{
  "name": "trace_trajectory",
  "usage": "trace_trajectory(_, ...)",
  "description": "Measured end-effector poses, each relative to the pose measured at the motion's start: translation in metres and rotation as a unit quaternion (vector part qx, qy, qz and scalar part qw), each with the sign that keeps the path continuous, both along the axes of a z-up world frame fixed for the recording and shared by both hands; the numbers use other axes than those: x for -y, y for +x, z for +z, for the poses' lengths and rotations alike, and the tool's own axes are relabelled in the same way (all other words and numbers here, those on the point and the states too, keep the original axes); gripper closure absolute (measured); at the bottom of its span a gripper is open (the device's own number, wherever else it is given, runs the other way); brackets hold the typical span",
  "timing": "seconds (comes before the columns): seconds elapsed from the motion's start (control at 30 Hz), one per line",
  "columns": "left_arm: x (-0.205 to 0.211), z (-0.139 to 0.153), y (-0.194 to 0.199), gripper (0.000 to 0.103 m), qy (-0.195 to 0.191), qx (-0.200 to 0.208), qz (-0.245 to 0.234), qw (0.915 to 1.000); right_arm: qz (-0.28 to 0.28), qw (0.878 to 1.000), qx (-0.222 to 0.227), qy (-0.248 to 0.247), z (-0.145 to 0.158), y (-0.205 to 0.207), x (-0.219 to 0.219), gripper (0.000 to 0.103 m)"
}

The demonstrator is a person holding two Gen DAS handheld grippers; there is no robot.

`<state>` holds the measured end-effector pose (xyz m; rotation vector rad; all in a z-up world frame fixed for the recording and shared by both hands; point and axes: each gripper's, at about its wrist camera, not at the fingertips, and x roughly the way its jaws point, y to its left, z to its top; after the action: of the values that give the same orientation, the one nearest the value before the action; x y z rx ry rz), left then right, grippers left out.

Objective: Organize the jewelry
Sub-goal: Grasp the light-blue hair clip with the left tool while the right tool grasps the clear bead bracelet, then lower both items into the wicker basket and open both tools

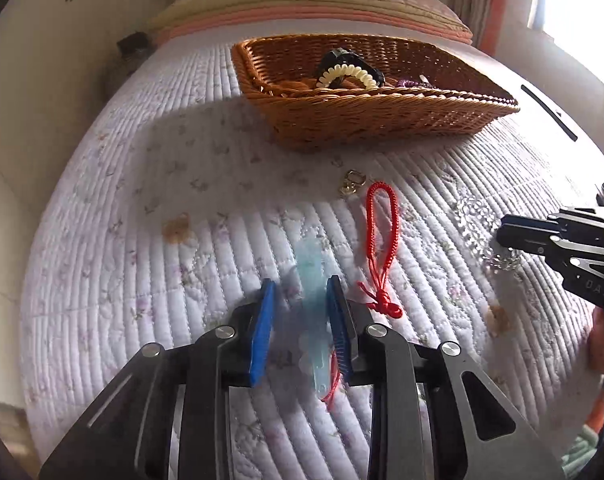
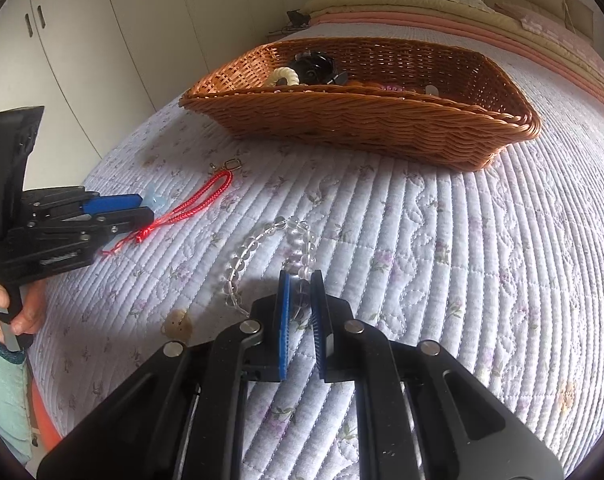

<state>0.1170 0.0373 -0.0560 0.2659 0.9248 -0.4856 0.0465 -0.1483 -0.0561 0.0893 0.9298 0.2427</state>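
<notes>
My left gripper is open, its blue pads either side of a pale blue translucent pendant lying on the quilt. A red cord with a gold clasp lies just right of it. My right gripper is open, low over the quilt, with one end of a clear bead bracelet between its pads. It also shows at the right edge of the left wrist view. A wicker basket behind holds several pieces, including a cream bead bracelet.
Everything lies on a quilted lilac bedspread. Folded blankets and pillows sit behind the basket. White wardrobe doors stand to the left. Small tan spots mark the quilt.
</notes>
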Motion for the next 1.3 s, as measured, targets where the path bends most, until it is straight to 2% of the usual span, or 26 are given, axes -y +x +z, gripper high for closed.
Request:
trace_trajectory(0.1,-0.003,0.000,0.000,0.079,-0.008,0.000,0.004,1.0000,-0.001,1.000,-0.003,-0.025,0.000,0.005,-0.008,0.093)
trace_trajectory(0.13,-0.003,0.000,-0.001,0.084,-0.008,0.003,0.007,0.9999,-0.002,0.999,-0.004,-0.033,0.000,0.006,-0.011,0.093)
trace_trajectory(0.17,-0.005,0.000,-0.002,0.094,-0.009,0.007,0.011,0.9999,-0.003,0.999,-0.004,-0.041,0.000,0.007,-0.014,0.093)
trace_trajectory(0.2,-0.009,0.000,-0.004,0.094,-0.016,0.006,0.015,0.9997,-0.004,0.999,-0.004,-0.047,0.000,0.008,-0.016,0.093)
trace_trajectory(0.3,-0.023,0.005,-0.004,0.094,-0.071,0.001,0.024,0.9972,-0.005,0.999,0.001,-0.051,0.000,0.007,-0.017,0.094)
trace_trajectory(0.5,-0.037,0.028,-0.021,0.094,-0.128,0.029,0.027,0.9909,-0.019,0.999,0.038,-0.024,0.016,-0.008,-0.006,0.097)
trace_trajectory(0.67,-0.038,0.052,-0.038,0.094,-0.165,0.048,0.012,0.9851,-0.019,0.999,0.043,0.009,0.030,-0.019,0.000,0.097)
trace_trajectory(0.87,-0.026,0.076,-0.049,0.094,-0.180,0.072,-0.008,0.9809,-0.018,0.997,0.068,0.034,0.065,-0.038,0.010,0.097)
trace_trajectory(1.03,-0.014,0.098,-0.052,0.094,-0.193,0.096,-0.024,0.9761,-0.024,0.995,0.099,0.020,0.100,-0.046,0.012,0.097)
trace_trajectory(1.3,0.021,0.134,-0.015,0.094,-0.209,0.122,-0.042,0.9692,-0.033,0.986,0.162,-0.008,0.160,-0.019,0.023,0.097)
